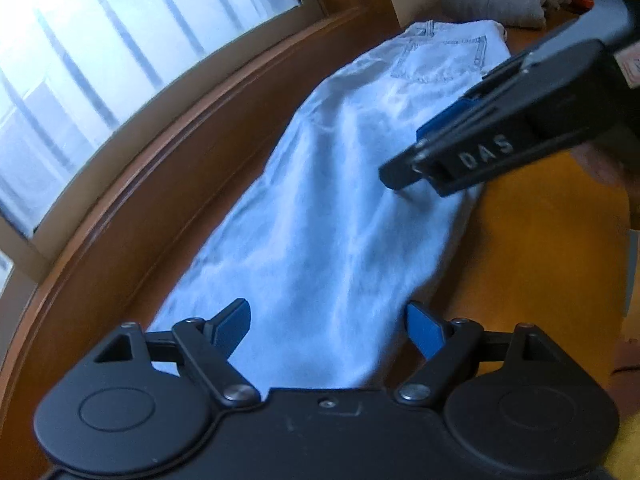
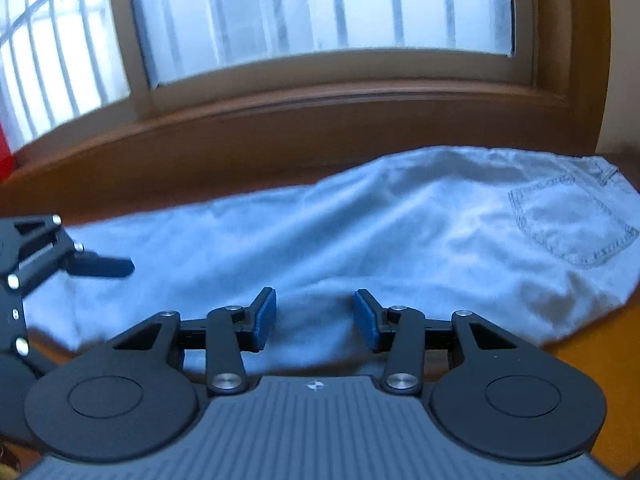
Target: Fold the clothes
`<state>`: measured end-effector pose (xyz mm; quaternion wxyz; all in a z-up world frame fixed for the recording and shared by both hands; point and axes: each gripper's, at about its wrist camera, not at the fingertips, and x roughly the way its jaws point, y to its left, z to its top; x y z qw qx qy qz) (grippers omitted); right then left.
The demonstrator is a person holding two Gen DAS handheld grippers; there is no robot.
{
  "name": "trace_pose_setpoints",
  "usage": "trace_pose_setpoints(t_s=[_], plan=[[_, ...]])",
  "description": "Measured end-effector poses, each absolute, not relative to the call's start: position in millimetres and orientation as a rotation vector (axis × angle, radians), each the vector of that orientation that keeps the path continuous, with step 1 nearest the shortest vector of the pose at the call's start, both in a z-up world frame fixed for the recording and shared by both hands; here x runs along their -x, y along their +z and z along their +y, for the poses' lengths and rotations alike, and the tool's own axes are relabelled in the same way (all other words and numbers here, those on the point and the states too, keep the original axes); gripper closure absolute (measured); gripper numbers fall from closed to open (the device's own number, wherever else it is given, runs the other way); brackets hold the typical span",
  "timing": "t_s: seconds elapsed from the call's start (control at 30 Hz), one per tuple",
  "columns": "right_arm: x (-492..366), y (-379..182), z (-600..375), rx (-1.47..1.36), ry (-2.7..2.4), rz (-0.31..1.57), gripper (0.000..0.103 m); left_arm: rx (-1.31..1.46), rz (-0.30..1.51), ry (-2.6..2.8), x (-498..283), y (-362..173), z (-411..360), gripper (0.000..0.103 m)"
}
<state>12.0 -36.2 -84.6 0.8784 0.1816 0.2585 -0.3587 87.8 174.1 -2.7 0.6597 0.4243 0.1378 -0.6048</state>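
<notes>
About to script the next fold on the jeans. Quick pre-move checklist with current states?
1. Jeans laid out lengthwise on the wooden table, legs stacked: ok.
2. Left gripper open, nothing between its pads, over the leg end: ok.
3. Right gripper open, nothing held, above the near edge at mid-length: ok.
4. Cloth smooth: not ok, soft wrinkles along the middle.
5. Fold target at the back pocket end clear: ok on the jeans; a folded grey garment lies just past the waistband.
6. Either gripper touching the fabric: cannot tell, the frames are blurred.
</notes>
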Motion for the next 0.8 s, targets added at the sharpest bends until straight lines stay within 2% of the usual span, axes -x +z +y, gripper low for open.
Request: trace_pose_setpoints(t_s=[0.27, 0.57, 0.8], plan=[[-21.0, -73.8, -43.5, -0.418, -0.845, 0.473, 0.057, -0.885, 0.310, -1.383, -121.4, 5.4, 139.4, 0.021], [-13.0, -98.9, -6.0, -0.296, -0.949, 0.671, 0.056, -0.751, 0.448, -1.397, -163.9, 13.6, 125.0, 0.021], [-35.4, -112.9, -27.1, -0.325, -1.037, 0.669, 0.056, -0.708, 0.500, -1.379, -173.2, 12.7, 125.0, 0.021]])
